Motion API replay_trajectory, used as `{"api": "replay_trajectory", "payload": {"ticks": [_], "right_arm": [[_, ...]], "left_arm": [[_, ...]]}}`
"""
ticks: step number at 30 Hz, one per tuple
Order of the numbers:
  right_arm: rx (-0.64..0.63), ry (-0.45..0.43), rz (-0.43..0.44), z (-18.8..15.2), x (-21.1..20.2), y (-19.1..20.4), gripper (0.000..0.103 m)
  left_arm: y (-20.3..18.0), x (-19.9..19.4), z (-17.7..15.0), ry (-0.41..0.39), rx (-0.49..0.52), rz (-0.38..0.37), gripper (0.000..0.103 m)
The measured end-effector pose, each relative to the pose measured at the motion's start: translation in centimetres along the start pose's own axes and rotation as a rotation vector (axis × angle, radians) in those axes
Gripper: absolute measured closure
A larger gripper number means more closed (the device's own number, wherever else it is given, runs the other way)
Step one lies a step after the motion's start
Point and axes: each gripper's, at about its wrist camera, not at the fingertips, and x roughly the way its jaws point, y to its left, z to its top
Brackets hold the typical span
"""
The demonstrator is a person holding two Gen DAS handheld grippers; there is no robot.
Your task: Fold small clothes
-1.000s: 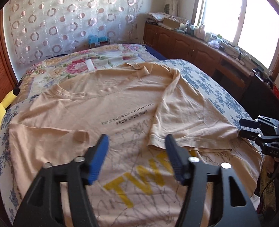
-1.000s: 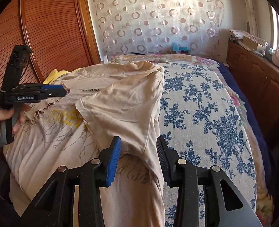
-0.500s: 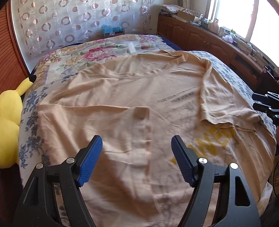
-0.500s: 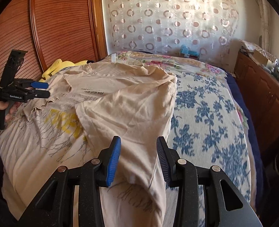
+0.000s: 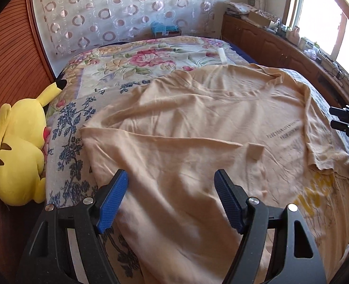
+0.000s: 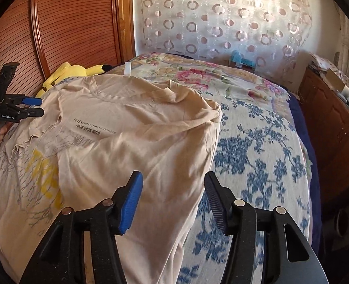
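A beige T-shirt (image 5: 198,127) with small dark text and yellow letters lies spread on the bed; its right side is folded in over the body. It also shows in the right wrist view (image 6: 117,146). My left gripper (image 5: 169,198) is open and empty, hovering above the shirt's left side near the sleeve. My right gripper (image 6: 173,198) is open and empty above the folded right edge of the shirt. The right gripper shows at the right edge of the left wrist view (image 5: 347,120); the left gripper shows at the left of the right wrist view (image 6: 20,107).
The bed has a blue floral sheet (image 6: 257,146) and a pink floral blanket (image 5: 150,56) at the far end. A yellow plush toy (image 5: 18,146) lies at the bed's left edge. Wooden cabinets (image 5: 281,47) run under the window; a wooden wardrobe (image 6: 67,28) stands on the left.
My left gripper has swung left across the shirt toward its left side and the plush toy. My right gripper has opened wider and shifted forward along the folded edge.
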Motion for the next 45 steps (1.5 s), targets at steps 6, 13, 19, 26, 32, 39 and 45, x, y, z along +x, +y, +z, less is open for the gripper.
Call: {"api": "replay_trajectory", "payload": {"ticks": [6,13,19,26,32,39,45], "right_arm": [[-0.019,0.03,0.009,2.5,3.1,-0.9,0.039],[-0.004,0.043,0.003,4.9,6.5,-2.5,0.037],[0.05,0.064,0.013,5.1,8.8,-3.7,0.032],[0.052,0.057,-0.002,4.9,9.0,-4.0,0.02],[0.058,0.067,-0.018,5.0,9.0,-3.9,0.014],[0.064,0.072,-0.022,5.2,9.0,-4.0,0.011],[0.064,0.071,-0.021,5.1,8.9,-4.0,0.011]], "left_arm": [[1.1,1.5,1.5,0.001,0.005,0.028,0.027],[1.8,2.4,2.1,-0.007,0.006,0.042,0.026],[1.6,2.5,1.5,-0.051,0.014,0.05,0.018],[1.8,2.7,1.9,-0.04,-0.003,0.049,0.013],[1.8,2.8,1.8,-0.038,-0.004,0.051,0.011],[1.8,3.0,1.8,-0.036,-0.007,0.042,0.009],[1.9,2.7,2.2,0.005,0.017,0.06,0.009]]}}
